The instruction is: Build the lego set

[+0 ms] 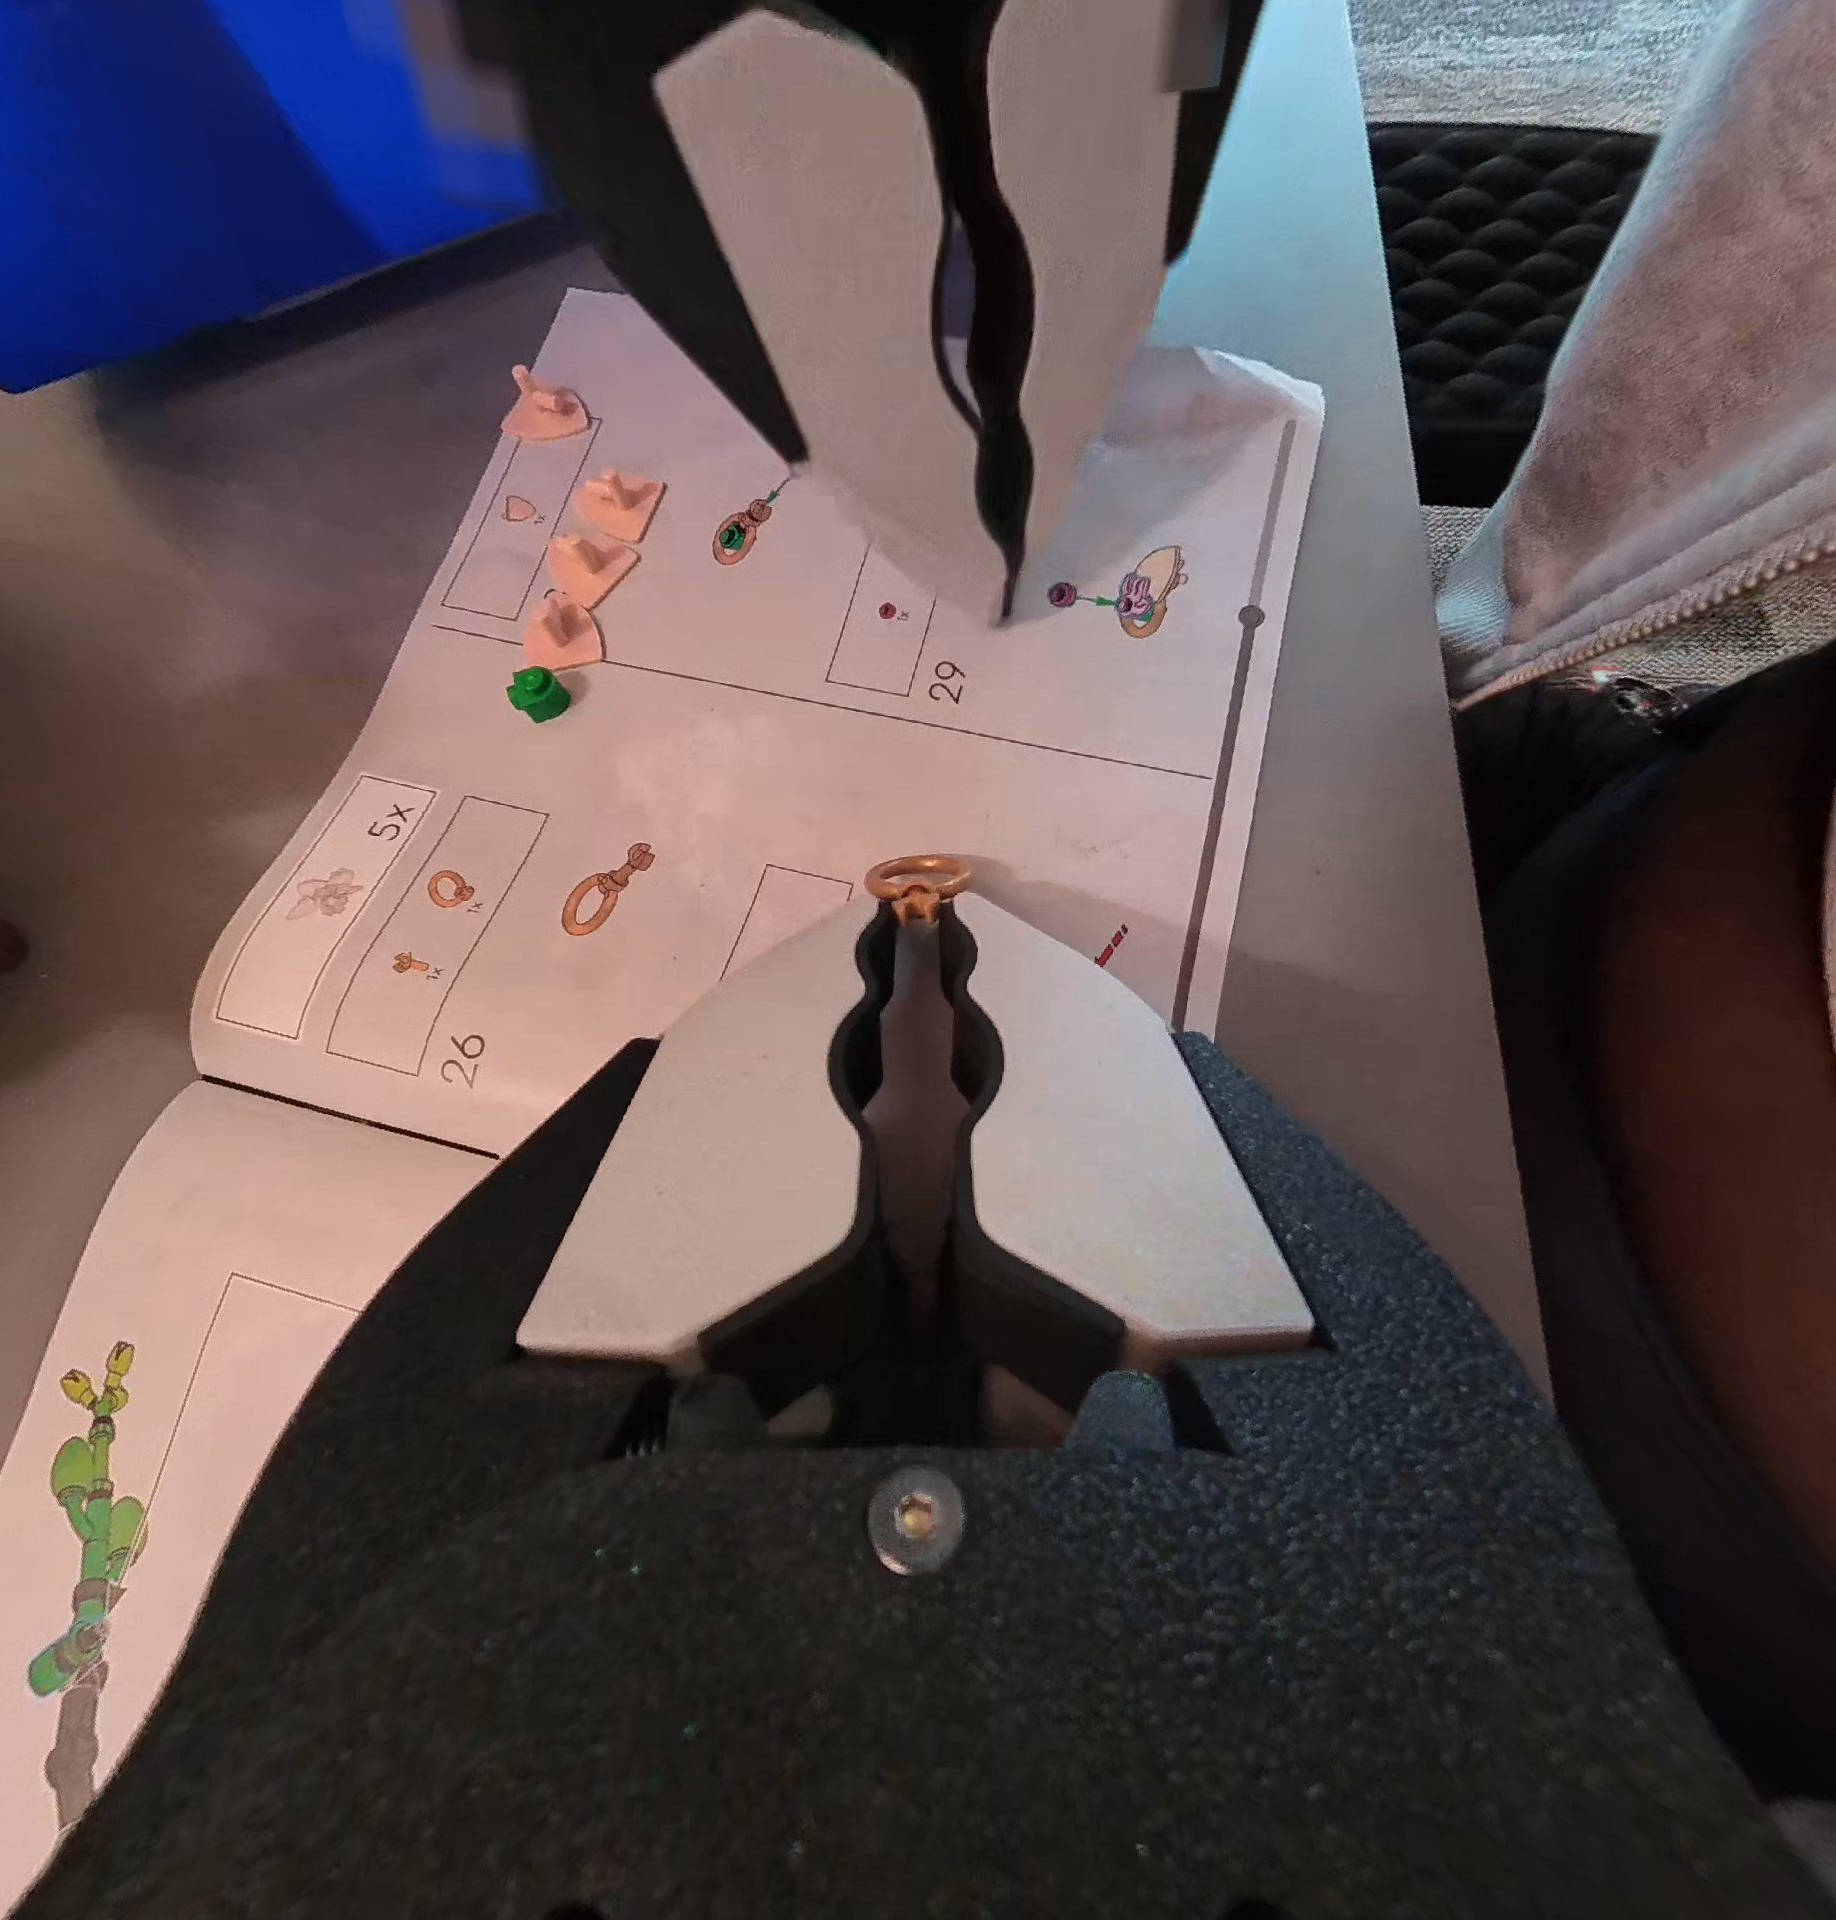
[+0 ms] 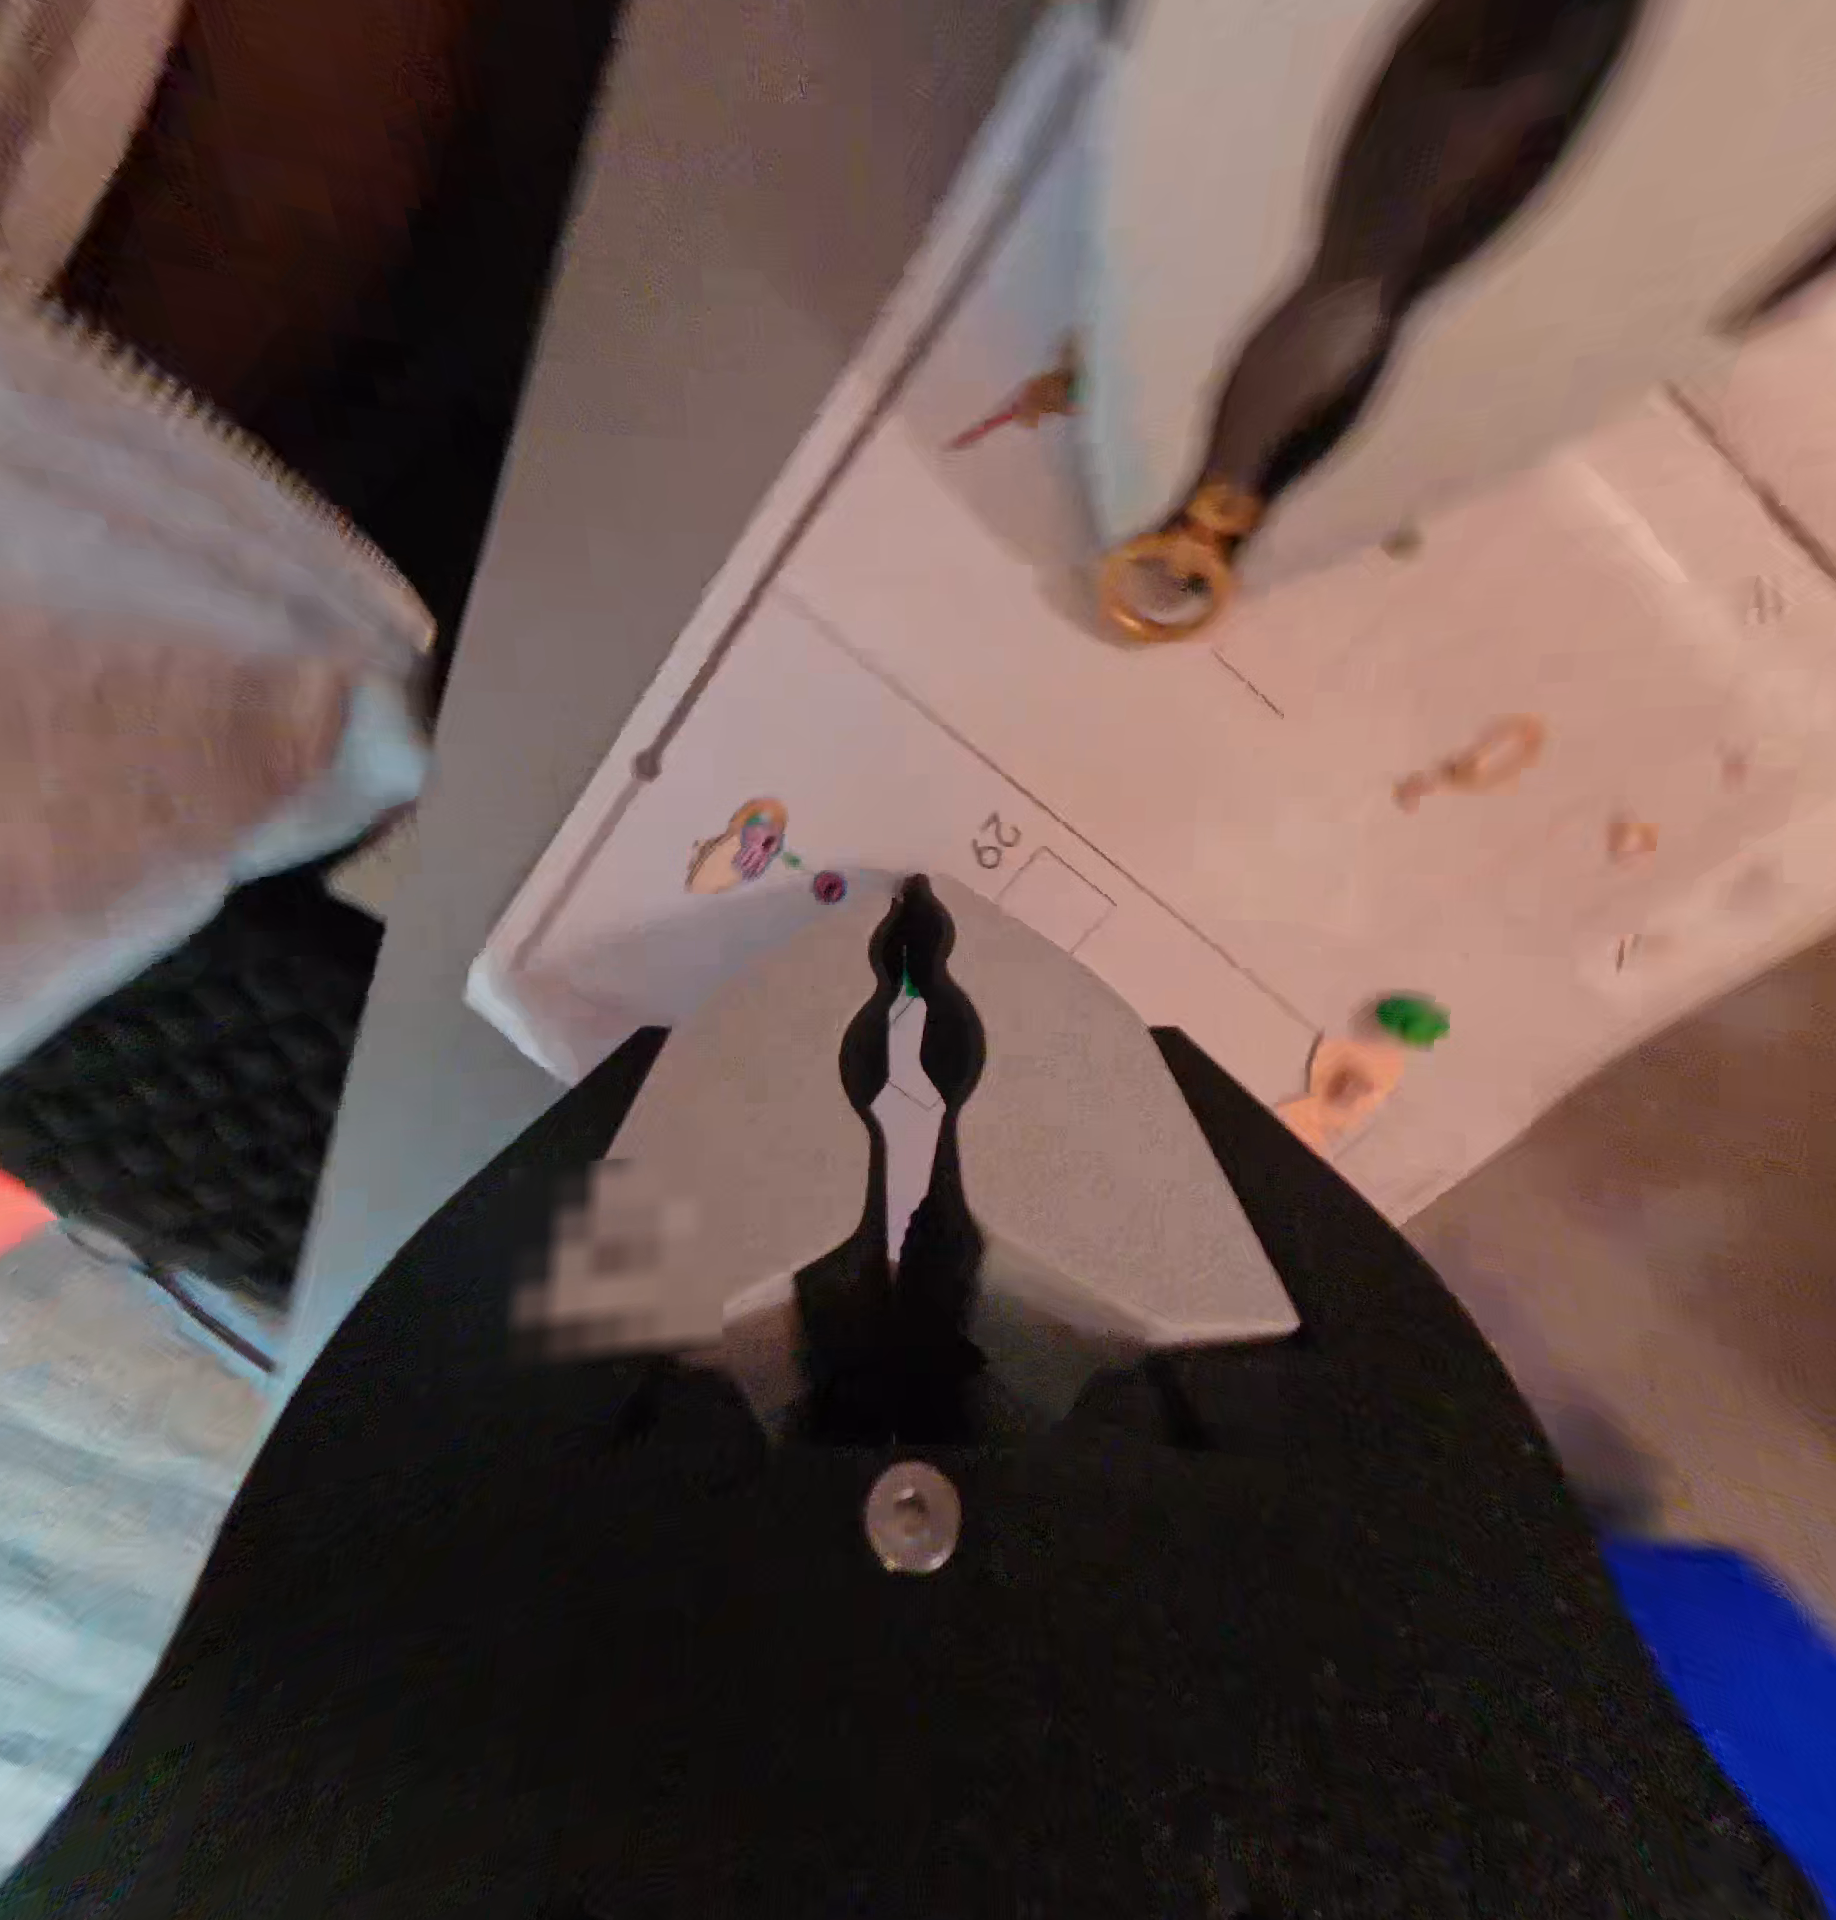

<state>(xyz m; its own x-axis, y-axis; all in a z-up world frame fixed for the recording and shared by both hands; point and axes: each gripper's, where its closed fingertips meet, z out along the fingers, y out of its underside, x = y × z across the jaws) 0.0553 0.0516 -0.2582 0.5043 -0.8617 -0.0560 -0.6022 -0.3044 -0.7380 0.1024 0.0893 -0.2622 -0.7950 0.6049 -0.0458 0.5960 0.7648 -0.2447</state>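
While the left gripper (image 1: pixel 916 902) is clenched on a small gold ring piece (image 1: pixel 916 878) (the ring itself juts out past its tips, above the page), the right gripper (image 2: pixel 916 891) points tip-down at the open instruction booklet (image 1: pixel 789 748), its jaws pressed together with nothing visible between them. That booklet lies flat on the grey table (image 1: pixel 1340 727), close to the table's edge. Four pale pink petal-shaped pieces (image 1: pixel 581 551) lie in a loose row on the far left part of the page, and a small green stud piece (image 1: pixel 538 693) sits just beside the nearest one. In the right wrist view the ring (image 2: pixel 1163 587) shows held off the paper, though that picture is blurred. A person's grey zipped sleeve (image 1: pixel 1662 447) shows at the table's edge.
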